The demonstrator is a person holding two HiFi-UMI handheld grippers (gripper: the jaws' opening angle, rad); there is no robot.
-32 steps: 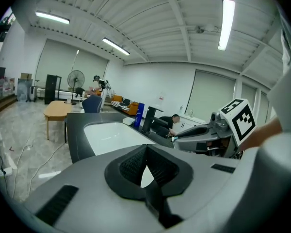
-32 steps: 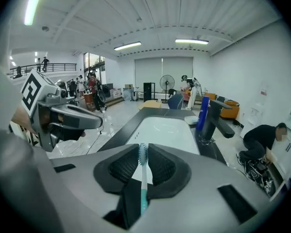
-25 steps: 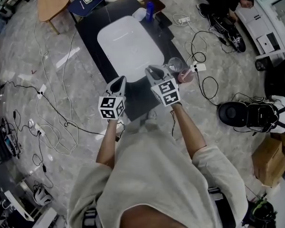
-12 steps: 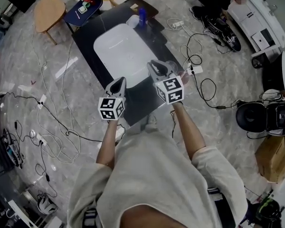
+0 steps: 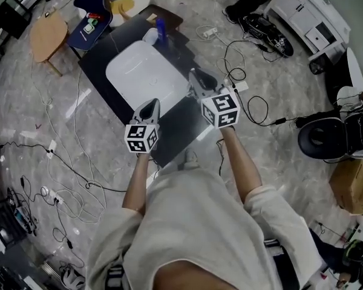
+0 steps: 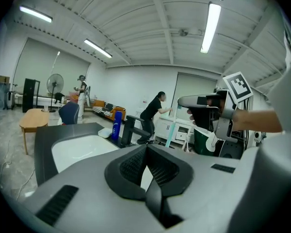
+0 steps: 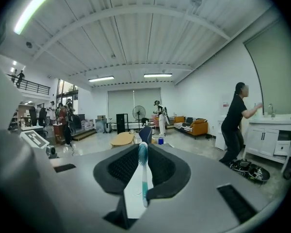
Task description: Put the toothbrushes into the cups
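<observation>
Toothbrush point(image 7: 143, 178), white with a teal stripe, sat clamped in my right gripper point(image 7: 142, 152). Both pads pressed its handle and the bristle end stuck out past the jaw tips. In the head view the right gripper point(image 5: 199, 80) hung over the right edge of the black table point(image 5: 103, 65), just beside the white basin point(image 5: 142, 71). I couldn't make out the brush itself from up there.

Left gripper point(image 6: 146, 147) had its jaws together with nothing between them. In the head view the left gripper point(image 5: 147, 109) was over the near edge of the table, close to the basin's near corner and apart from the right one. The right one sat farther out.

A blue bottle point(image 5: 161, 28) stood upright past the far end of the basin. A small wooden table point(image 5: 47, 34) was off to the far left. Cables point(image 5: 78, 162) were strewn over the marbled floor point(image 5: 278, 162). A person point(image 7: 235, 123) in dark clothes stood at a white cabinet point(image 7: 274, 135) in the right gripper view.
</observation>
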